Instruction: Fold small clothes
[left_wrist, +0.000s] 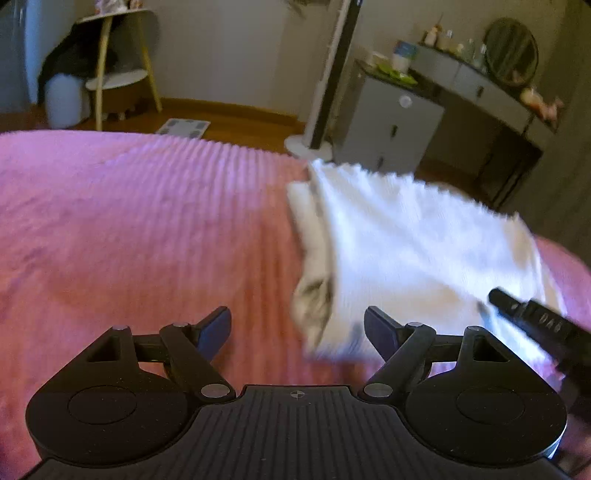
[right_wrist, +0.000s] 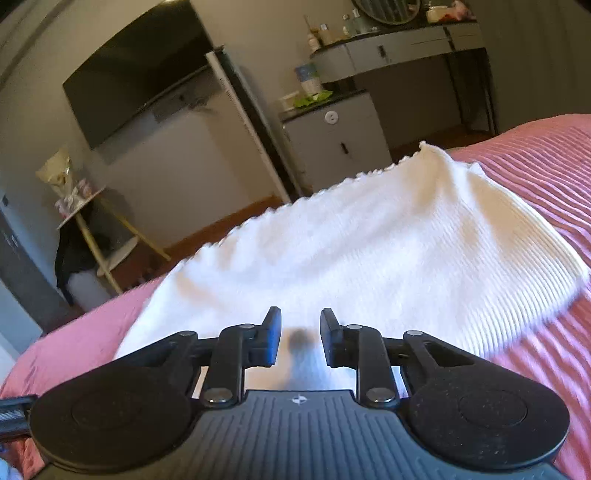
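A white ribbed knit garment (left_wrist: 413, 240) lies on the pink ribbed bedspread (left_wrist: 129, 221), near the bed's far right edge. My left gripper (left_wrist: 297, 328) is open and empty, just short of the garment's near left corner. The right gripper's finger (left_wrist: 524, 310) reaches over the garment's near right edge. In the right wrist view the garment (right_wrist: 369, 251) fills the middle. My right gripper (right_wrist: 300, 336) is open with its jaws partly apart, over the garment's near edge, and grips nothing.
Beyond the bed stand a grey cabinet (left_wrist: 391, 122), a dressing table (left_wrist: 476, 85) with a round mirror, a white floor fan (left_wrist: 325, 85) and a small shelf stand (left_wrist: 118, 70). A dark TV (right_wrist: 140, 70) hangs on the wall.
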